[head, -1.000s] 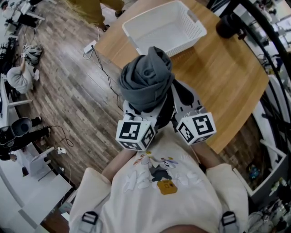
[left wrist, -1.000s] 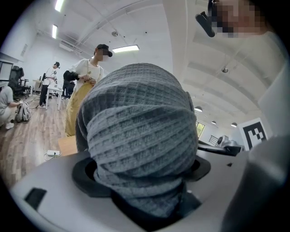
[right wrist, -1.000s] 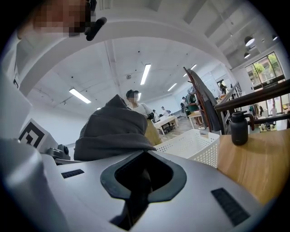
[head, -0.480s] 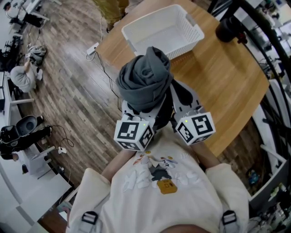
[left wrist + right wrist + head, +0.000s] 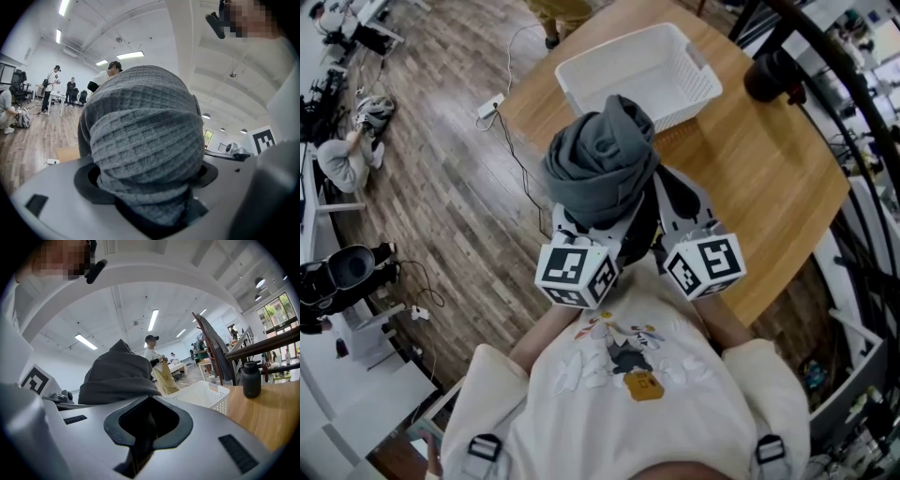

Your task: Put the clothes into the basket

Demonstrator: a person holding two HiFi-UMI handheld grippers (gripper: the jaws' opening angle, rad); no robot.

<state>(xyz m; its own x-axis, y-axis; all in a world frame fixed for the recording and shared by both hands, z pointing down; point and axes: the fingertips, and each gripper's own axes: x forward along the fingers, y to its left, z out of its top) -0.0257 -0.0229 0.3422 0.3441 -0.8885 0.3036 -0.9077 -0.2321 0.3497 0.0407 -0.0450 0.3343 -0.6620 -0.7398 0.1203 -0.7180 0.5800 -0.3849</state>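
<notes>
A bundled grey knit garment [image 5: 600,159] is held up in front of my chest, over the near edge of the wooden table [image 5: 769,178]. My left gripper [image 5: 595,225] is shut on its lower end. In the left gripper view the garment [image 5: 145,140] fills the space between the jaws of that gripper [image 5: 147,187]. My right gripper [image 5: 675,202] stands close beside it on the right; its jaws [image 5: 147,427] are shut with nothing in them. The white slatted basket [image 5: 712,75] lies empty on the table beyond the garment. From the right gripper the garment [image 5: 117,376] and basket [image 5: 206,397] both show.
A black bottle [image 5: 769,75] stands on the table right of the basket, also in the right gripper view [image 5: 251,379]. A power strip [image 5: 492,98] and cables lie on the wood floor at left. A chair draped with clothes [image 5: 213,348] and several people are farther off.
Both grippers and the garment keep their place. A person in tan trousers beyond the table's far side has moved further away.
</notes>
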